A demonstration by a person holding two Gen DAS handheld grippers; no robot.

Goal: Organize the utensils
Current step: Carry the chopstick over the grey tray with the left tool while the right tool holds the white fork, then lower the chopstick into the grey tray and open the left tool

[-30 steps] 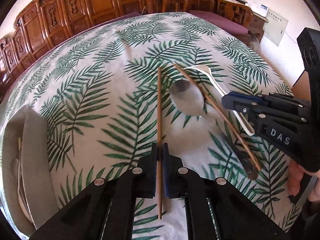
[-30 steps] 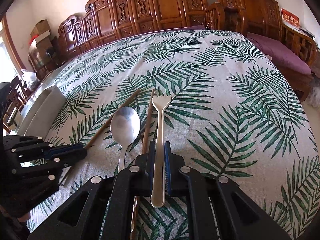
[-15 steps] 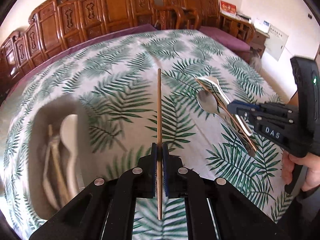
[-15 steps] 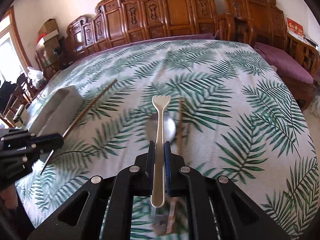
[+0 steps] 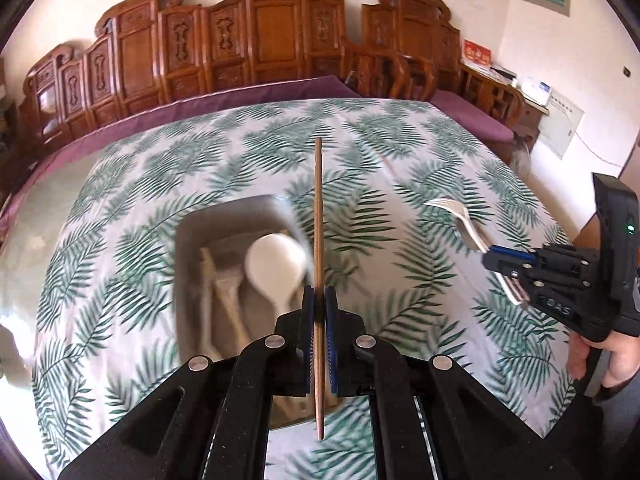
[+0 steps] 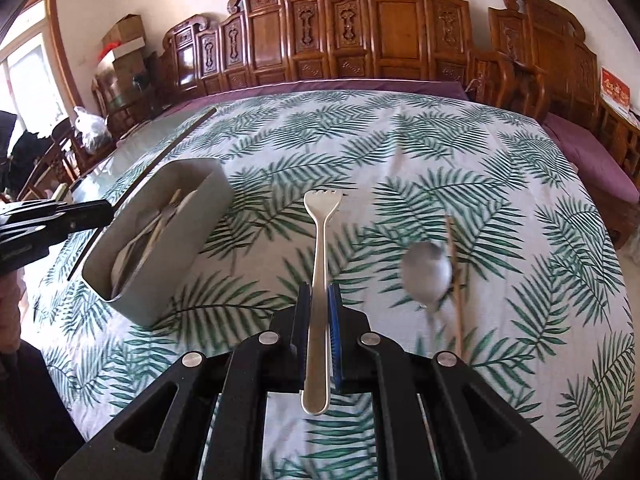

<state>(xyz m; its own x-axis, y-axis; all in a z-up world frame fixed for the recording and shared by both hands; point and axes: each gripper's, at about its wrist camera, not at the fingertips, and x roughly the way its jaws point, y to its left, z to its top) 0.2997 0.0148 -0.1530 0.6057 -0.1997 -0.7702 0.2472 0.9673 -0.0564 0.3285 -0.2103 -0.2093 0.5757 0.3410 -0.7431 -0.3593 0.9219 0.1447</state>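
My left gripper (image 5: 319,300) is shut on a brown wooden chopstick (image 5: 318,216) and holds it in the air above the grey utensil box (image 5: 224,216), which holds a white spoon (image 5: 274,266) and other pale utensils. My right gripper (image 6: 319,300) is shut on a metal fork (image 6: 319,248), held above the cloth to the right of the box (image 6: 176,240). The right gripper and fork (image 5: 460,220) also show at the right of the left wrist view. A metal spoon (image 6: 427,274) and a second chopstick (image 6: 455,276) lie on the cloth at the right.
The table wears a white cloth with green fern leaves (image 6: 400,152). Carved wooden chairs (image 6: 360,28) line the far side. Purple cushions (image 6: 592,156) sit on seats at the right. Boxes and bags (image 6: 116,52) stand at the far left.
Both grippers have lifted their utensils off the cloth and moved left. The left gripper with the chopstick is now over the box. The spoon and second chopstick stay on the cloth.
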